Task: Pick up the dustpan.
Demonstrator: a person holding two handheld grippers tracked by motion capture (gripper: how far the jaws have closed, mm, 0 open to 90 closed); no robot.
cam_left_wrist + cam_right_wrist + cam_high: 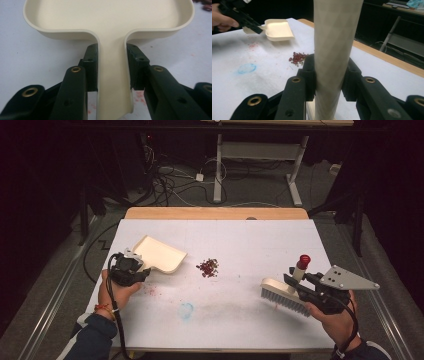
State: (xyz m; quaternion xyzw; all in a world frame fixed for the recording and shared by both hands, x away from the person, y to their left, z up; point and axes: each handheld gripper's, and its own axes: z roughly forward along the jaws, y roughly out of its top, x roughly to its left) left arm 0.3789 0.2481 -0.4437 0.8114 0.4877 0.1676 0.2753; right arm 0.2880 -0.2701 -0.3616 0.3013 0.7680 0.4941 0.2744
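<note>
Clamping the flat handle of a cream plastic dustpan (110,50), the left gripper (111,67) has its jaws pressed on both handle edges, and in the high view that gripper (129,269) sits at the table's left with the dustpan (160,254) reaching toward the middle. The right gripper (328,75) is closed on the pale round handle of a hand brush (335,42); from above, this gripper (320,290) holds the brush (282,295) bristles-down at the right, its handle tipped with a red cap (303,261).

Between the two tools lies a small heap of dark red beans (208,267) on the white table cover (250,235), well apart from the brush and just beside the pan's open edge.

The risks, as I judge them: the pan's lip may ride above the cover so beans slip beneath it; a fast sweep could scatter them; and the narrow, smooth handle might twist in the jaws if the brush pushes against the pan.
</note>
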